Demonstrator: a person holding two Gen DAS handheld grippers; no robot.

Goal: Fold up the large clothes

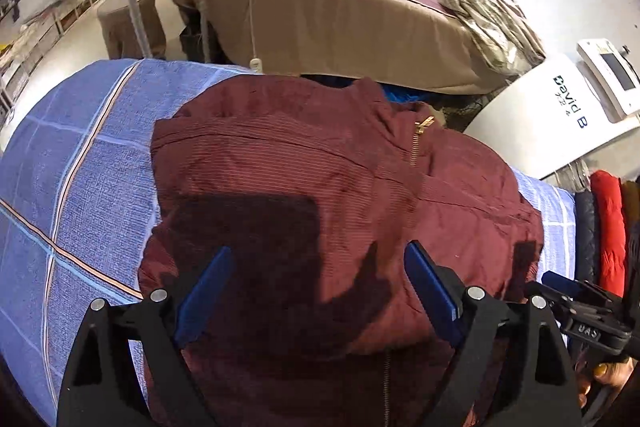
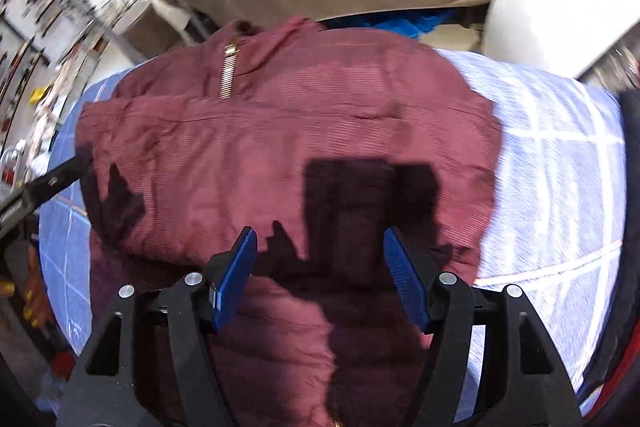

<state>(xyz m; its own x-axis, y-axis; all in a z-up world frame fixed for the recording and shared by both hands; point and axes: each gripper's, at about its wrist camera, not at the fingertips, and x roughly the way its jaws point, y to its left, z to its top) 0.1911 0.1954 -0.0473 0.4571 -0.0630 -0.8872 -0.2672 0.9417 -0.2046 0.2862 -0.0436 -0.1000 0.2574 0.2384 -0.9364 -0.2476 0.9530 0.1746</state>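
Left wrist: blue checked cloth (image 1: 72, 163) beneath jacket (image 1: 320, 187)

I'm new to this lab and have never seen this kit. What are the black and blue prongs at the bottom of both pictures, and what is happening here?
There is no robot. A person holds a hand tool in each hand, each a gripper with two blue fingers and a wide-angle camera that looks along them. One picture comes from the left gripper, the other from the right gripper. The right one also shows at the edge of the left picture, with the person's hand below it. A maroon jacket with a gold zip lies partly folded on a blue checked cloth. Both grippers are open above the jacket and hold nothing. Behind is a bed and a white machine.
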